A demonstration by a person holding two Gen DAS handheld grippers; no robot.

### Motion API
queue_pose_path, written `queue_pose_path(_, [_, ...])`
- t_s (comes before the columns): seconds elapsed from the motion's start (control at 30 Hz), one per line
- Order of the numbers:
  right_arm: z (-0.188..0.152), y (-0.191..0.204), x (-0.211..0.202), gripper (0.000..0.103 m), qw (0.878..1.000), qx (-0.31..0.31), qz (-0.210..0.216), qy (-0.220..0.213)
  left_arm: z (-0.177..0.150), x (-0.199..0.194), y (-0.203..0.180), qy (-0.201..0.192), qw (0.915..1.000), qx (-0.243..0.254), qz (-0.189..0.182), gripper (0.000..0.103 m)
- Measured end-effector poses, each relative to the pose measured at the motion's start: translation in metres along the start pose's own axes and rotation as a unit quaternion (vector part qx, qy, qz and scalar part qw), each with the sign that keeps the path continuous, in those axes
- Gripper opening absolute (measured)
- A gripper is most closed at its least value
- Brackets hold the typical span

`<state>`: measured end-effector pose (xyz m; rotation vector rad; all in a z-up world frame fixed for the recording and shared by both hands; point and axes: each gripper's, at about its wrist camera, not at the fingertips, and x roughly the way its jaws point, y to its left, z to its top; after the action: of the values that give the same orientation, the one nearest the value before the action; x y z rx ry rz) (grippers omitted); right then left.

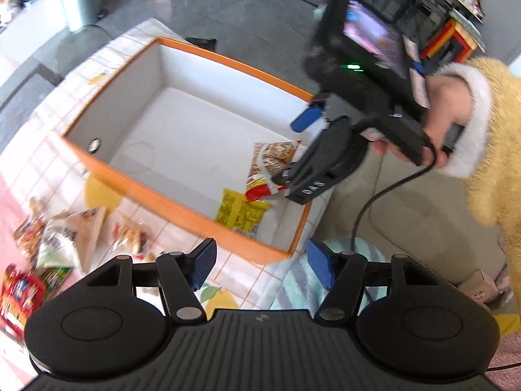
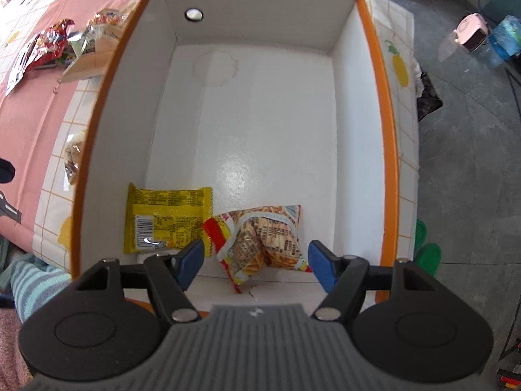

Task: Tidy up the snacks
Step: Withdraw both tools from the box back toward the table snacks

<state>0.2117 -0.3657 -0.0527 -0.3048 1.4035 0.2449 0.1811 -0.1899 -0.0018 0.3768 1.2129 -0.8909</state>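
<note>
Hovering over the orange box, our right gripper gapes empty above the red-yellow snack bag; left gripper wide, empty.

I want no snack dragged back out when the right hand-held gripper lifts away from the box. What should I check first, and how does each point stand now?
1. Right hand-held gripper open: ok, blue pads spread.
2. Red-and-yellow fries snack packet released: cannot tell; it sits crumpled between the pads, contact unclear.
3. Flat yellow snack packet settled: ok, flat on the box floor.
4. Both packets inside the orange-rimmed white cardboard box: ok.
5. Left hand-held gripper free for the next pick: ok, open and holding nothing.
6. Loose snack packets on the tablecloth left to sort: not ok, several outside the box.
</note>
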Motion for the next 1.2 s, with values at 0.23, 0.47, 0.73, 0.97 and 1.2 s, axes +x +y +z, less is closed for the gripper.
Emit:
queue_pose_path(0.23, [-0.013,0.04,-0.051,0.068,0.998,0.016,-0.01,-0.064,-0.044,-0.042,0.015,-0.047,0.9972,-0.05,0.031,0.075])
queue_pose_path(0.47, [-0.035,0.084,-0.088,0.068,0.983,0.076,0.019,-0.164,-0.095,-0.072,0.038,-0.119,0.9812,-0.132,0.075,0.075])
queue_pose_path(0.73, [-0.064,0.144,-0.105,0.068,0.954,0.126,0.044,-0.268,-0.15,-0.093,0.051,-0.198,0.9562,-0.19,0.102,0.074])
queue_pose_path(0.97, [-0.082,0.191,-0.071,0.068,0.932,0.188,0.027,-0.31,-0.185,-0.081,0.048,-0.234,0.9321,-0.216,0.173,0.071])
queue_pose_path(1.2, [-0.07,0.21,-0.037,0.067,0.927,0.206,0.029,-0.312,-0.197,-0.071,0.057,-0.257,0.9241,-0.215,0.185,0.07])
